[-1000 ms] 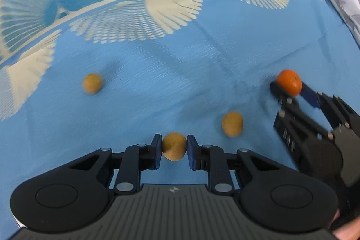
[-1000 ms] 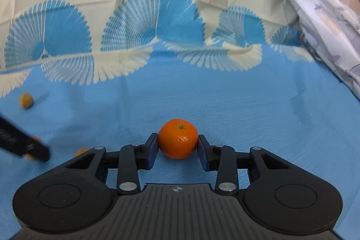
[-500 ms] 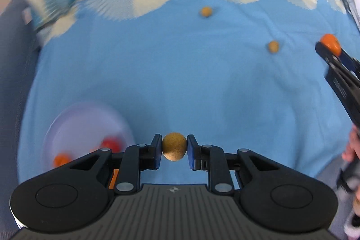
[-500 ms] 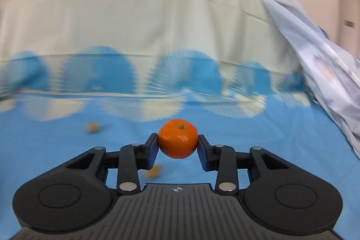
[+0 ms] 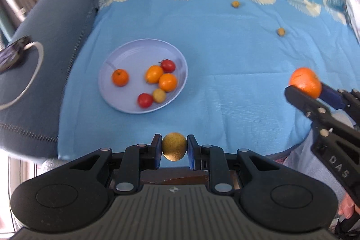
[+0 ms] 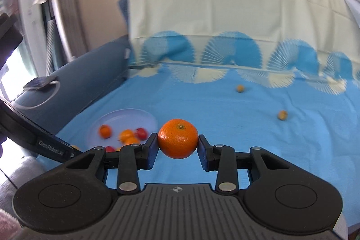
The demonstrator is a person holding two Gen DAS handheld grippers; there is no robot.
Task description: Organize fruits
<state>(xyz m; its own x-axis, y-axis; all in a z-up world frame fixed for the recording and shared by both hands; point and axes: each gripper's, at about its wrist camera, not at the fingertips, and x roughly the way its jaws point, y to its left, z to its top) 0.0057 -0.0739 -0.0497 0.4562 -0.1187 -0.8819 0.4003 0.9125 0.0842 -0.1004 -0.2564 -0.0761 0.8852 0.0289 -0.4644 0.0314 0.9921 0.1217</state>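
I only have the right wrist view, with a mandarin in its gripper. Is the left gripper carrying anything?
Observer: Yes. The left gripper is shut on a small yellow-brown fruit.
Reviewer: How many fruits are on the plate? Mine shows only part of it.
Observer: Six: three orange, two red and one yellow, all lying inside the rim.

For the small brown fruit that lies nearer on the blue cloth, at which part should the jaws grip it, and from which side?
Grip the nearer brown fruit across its middle, probably coming from above. It is small, roundish and lies alone on the flat blue cloth, with the other brown fruit well apart, so no side is blocked.
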